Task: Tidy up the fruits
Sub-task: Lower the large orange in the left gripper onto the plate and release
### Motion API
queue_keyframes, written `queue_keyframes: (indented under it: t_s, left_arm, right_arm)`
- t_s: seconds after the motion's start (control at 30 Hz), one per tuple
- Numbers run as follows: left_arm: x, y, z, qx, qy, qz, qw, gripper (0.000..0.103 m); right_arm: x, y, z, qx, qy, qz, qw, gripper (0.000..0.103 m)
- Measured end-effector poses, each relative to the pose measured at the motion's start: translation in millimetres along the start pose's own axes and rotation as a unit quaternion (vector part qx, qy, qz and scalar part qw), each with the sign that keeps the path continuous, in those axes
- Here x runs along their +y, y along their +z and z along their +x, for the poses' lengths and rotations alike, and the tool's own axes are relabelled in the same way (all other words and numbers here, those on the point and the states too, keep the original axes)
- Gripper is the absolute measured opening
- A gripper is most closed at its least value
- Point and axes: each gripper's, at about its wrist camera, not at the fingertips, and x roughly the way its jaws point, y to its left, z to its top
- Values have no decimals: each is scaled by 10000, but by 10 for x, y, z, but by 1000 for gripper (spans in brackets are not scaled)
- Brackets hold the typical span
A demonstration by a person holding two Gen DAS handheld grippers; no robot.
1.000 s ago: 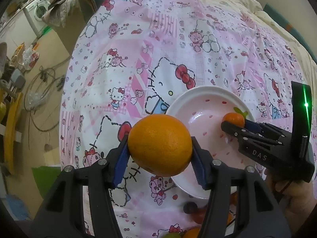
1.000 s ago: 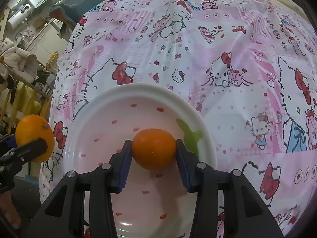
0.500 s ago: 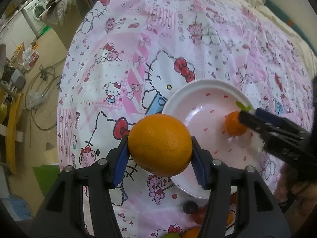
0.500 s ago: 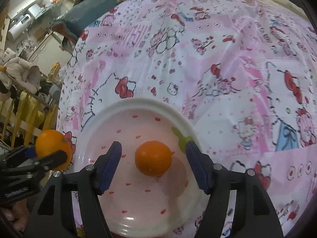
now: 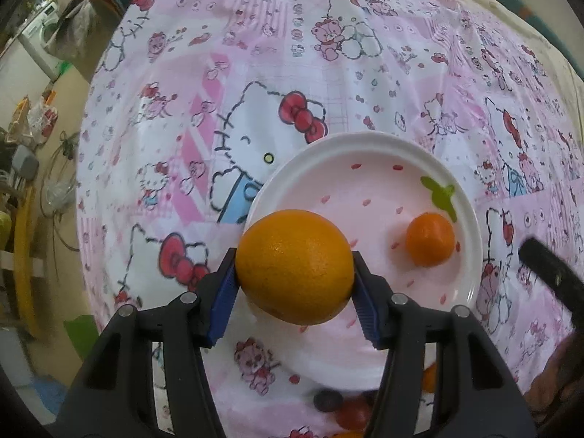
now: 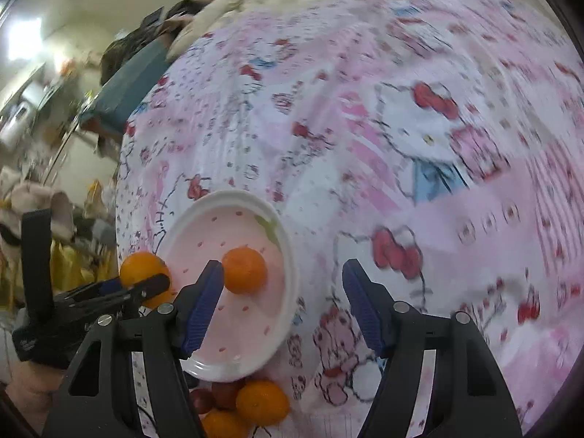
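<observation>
My left gripper (image 5: 294,277) is shut on a large orange (image 5: 295,265) and holds it over the near left edge of a white and pink plate (image 5: 368,142). A small tangerine (image 5: 430,239) lies on the plate at the right. In the right wrist view my right gripper (image 6: 281,288) is open and empty, pulled back to the right of the plate (image 6: 204,368); the tangerine (image 6: 244,270) lies just past its left fingertip (image 6: 210,284). The left gripper (image 6: 146,284) with the orange (image 6: 140,268) shows at the plate's left edge.
A pile of loose fruit lies at the plate's near edge: tangerines (image 6: 262,400), dark red fruits (image 6: 222,392) and a dark berry (image 5: 327,400). A Hello Kitty cloth (image 5: 255,91) covers the surface. Floor clutter lies beyond the left edge (image 5: 33,182).
My right gripper opened, left the tangerine on the plate, and drew back to the right. My left gripper moved the large orange closer over the plate's edge.
</observation>
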Motion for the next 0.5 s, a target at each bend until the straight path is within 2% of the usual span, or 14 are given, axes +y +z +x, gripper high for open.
queue_keyframes:
  t_s: [0.23,0.5]
  left_arm:
    - [-75,183,235,249,-495,-167,9983,54]
    - [-137,266,320,269,-602,-153,9977,55]
  right_arm:
    - [-175,-45,-122,-125,-32,355,9993,70]
    - [-187,10,-109,-168,-54,342,9993,70]
